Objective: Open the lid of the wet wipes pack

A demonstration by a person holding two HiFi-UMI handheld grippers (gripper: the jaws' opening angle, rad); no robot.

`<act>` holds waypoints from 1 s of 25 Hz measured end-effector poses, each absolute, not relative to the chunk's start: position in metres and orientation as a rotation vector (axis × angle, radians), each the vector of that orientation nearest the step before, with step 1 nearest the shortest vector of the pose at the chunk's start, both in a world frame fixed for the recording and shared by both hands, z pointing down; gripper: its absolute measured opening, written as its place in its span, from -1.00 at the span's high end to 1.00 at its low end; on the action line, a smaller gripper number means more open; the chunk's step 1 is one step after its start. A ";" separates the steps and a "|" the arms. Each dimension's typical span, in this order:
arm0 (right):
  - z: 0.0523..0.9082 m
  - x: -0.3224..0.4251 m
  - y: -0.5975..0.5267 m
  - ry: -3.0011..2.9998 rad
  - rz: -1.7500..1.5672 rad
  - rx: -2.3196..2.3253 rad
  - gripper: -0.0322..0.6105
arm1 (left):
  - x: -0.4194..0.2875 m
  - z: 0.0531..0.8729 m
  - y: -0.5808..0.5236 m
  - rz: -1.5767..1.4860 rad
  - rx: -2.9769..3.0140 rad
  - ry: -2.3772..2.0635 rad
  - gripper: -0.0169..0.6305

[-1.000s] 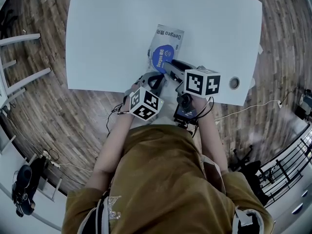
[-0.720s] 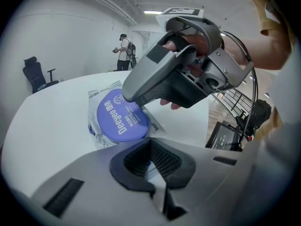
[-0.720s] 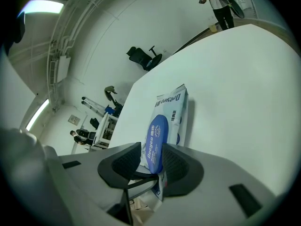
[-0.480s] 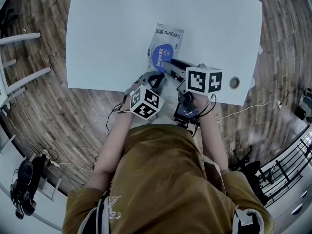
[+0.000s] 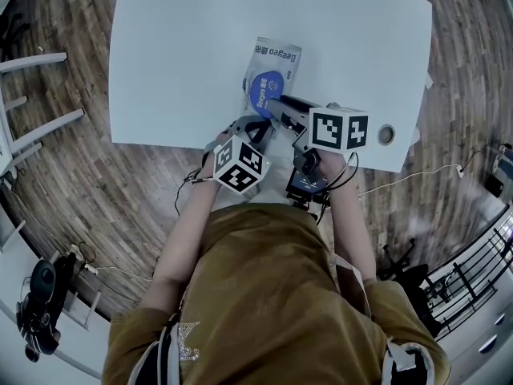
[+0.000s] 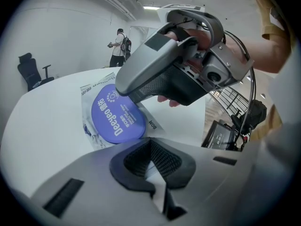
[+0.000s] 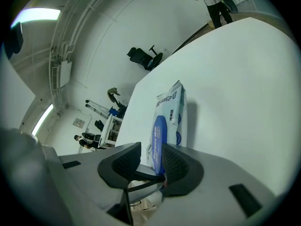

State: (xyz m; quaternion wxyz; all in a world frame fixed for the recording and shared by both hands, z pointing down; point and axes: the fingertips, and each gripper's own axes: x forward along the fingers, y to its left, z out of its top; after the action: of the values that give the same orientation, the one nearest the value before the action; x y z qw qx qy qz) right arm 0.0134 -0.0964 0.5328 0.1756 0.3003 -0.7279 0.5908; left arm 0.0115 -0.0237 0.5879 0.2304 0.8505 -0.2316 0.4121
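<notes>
The right gripper holds its jaws a little apart, straddling the near edge of the blue lid, which sits against one pad. The left gripper is pinched nearly closed on a white sliver of the wet wipes pack, which lies flat by the white table's near edge.

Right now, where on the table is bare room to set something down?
Free: the stretch from the wet wipes pack to the table's left edge, the far strip beyond the pack, and a narrower patch on its right. Crowded: the near edge, where the left tool and right tool meet the pack.
</notes>
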 end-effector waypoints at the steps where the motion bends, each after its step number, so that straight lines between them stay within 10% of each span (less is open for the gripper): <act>1: 0.533 0.014 -0.097 -2.062 1.682 0.847 0.51 | 0.012 0.588 -0.024 1.134 2.341 -0.639 0.94; 25: 0.512 -0.022 -0.104 -2.132 1.717 0.737 0.51 | 0.010 0.590 -0.021 1.133 2.349 -0.630 0.94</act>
State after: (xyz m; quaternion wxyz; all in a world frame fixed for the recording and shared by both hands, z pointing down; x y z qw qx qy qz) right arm -0.0217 -0.1035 0.5120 0.1526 0.2570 -0.7431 0.5987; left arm 0.0100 -0.0213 0.5902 0.2272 0.8526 -0.2287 0.4113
